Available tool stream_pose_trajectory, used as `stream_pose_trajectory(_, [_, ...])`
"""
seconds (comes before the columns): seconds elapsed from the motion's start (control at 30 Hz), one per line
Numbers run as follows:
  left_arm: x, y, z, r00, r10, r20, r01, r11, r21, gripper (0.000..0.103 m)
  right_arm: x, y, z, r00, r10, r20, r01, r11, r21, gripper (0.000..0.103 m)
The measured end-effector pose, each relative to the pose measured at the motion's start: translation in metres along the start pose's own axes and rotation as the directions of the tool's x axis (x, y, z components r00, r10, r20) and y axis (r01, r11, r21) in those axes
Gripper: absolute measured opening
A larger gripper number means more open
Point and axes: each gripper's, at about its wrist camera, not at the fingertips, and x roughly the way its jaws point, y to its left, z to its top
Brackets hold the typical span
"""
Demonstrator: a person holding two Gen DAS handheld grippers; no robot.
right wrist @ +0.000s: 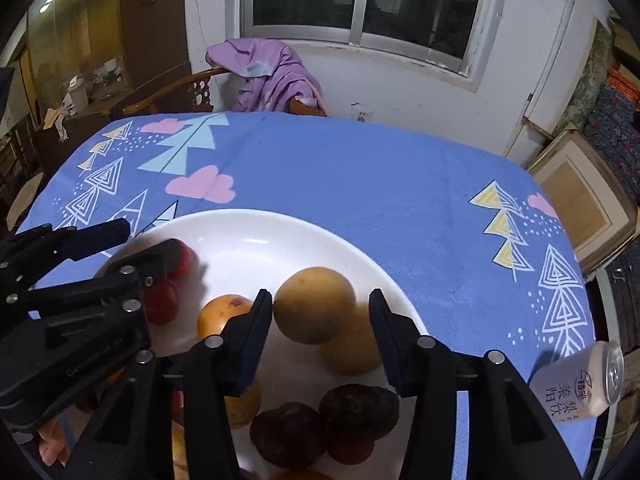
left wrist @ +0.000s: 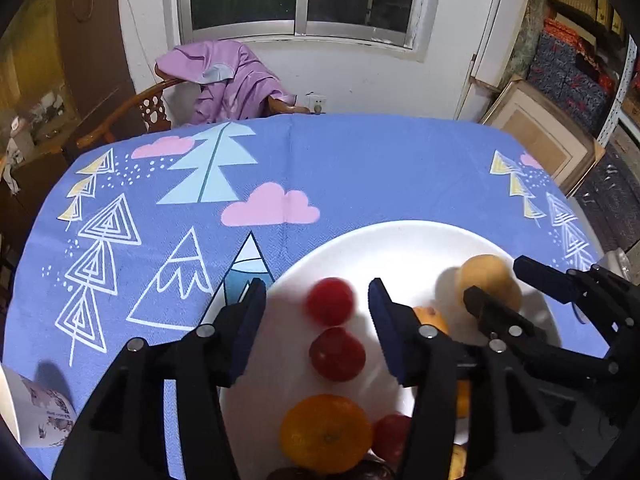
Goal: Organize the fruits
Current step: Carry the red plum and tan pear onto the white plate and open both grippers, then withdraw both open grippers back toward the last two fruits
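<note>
A white plate [left wrist: 420,236] on the blue tablecloth holds the fruit. My left gripper [left wrist: 316,284] is open over its left part. A blurred red fruit [left wrist: 330,302] sits between the fingers, clear of both pads. A second red fruit [left wrist: 337,354], an orange [left wrist: 326,434] and a third red fruit [left wrist: 392,436] lie nearer the camera. My right gripper [right wrist: 320,294] is open around a yellow-tan fruit [right wrist: 314,304]; its left finger [right wrist: 256,328] is at the fruit's edge and the right finger stands apart. An orange-yellow fruit [right wrist: 224,316] and two dark purple fruits [right wrist: 358,412] lie close by.
A drink can [right wrist: 580,380] lies on its side at the table's right edge. A printed booklet [left wrist: 44,412] rests at the near left. Behind the table is a wooden chair [left wrist: 152,108] draped with a purple garment. Boxes [left wrist: 540,136] stack at the right wall.
</note>
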Motion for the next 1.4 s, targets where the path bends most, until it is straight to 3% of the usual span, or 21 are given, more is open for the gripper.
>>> stream_pose_trajectory(0.2, [-0.063,0.015,-0.006,0.994,0.011,0.107,-0.008,1.000,-0.026,0.064,-0.063,-0.018,-0.011,0.992,0.042,0.116,-0.050,0.997,0.066,0.054])
stream_pose_trajectory(0.3, [-0.107,0.023,-0.021,0.986,0.020,0.167,-0.015,0.999,-0.032,0.073,-0.117,-0.026,-0.035,0.976,0.069,0.207,-0.092,0.990,0.104,0.065])
stream_pose_trajectory(0.43, [-0.164,0.029,-0.071,0.965,0.062,0.255,-0.056,0.998,-0.032,0.085,-0.181,-0.028,-0.090,0.938,0.090,0.334,-0.142,0.980,0.136,0.078])
stream_pose_trajectory(0.57, [-0.191,0.029,-0.139,0.948,0.113,0.298,-0.108,0.994,-0.035,0.092,-0.203,-0.027,-0.152,0.917,0.119,0.380,-0.206,0.959,0.197,0.094])
stream_pose_trajectory(0.67, [-0.191,0.028,-0.187,0.947,0.137,0.291,-0.125,0.990,-0.059,0.095,-0.192,-0.027,-0.192,0.928,0.129,0.348,-0.230,0.936,0.265,0.096])
stream_pose_trajectory(0.8, [-0.173,0.023,-0.215,0.969,0.120,0.217,-0.109,0.992,-0.061,0.096,-0.173,-0.028,-0.210,0.953,0.113,0.281,-0.198,0.935,0.294,0.096])
stream_pose_trajectory(1.17, [-0.141,0.013,-0.201,0.978,0.083,0.193,-0.075,0.996,-0.045,0.096,-0.162,-0.037,-0.216,0.960,0.131,0.249,-0.216,0.912,0.350,0.096])
stream_pose_trajectory(1.4, [-0.125,0.004,-0.199,0.985,0.042,0.169,-0.042,0.999,-0.003,0.096,-0.162,-0.029,-0.216,0.962,0.125,0.244,-0.202,0.924,0.325,0.096])
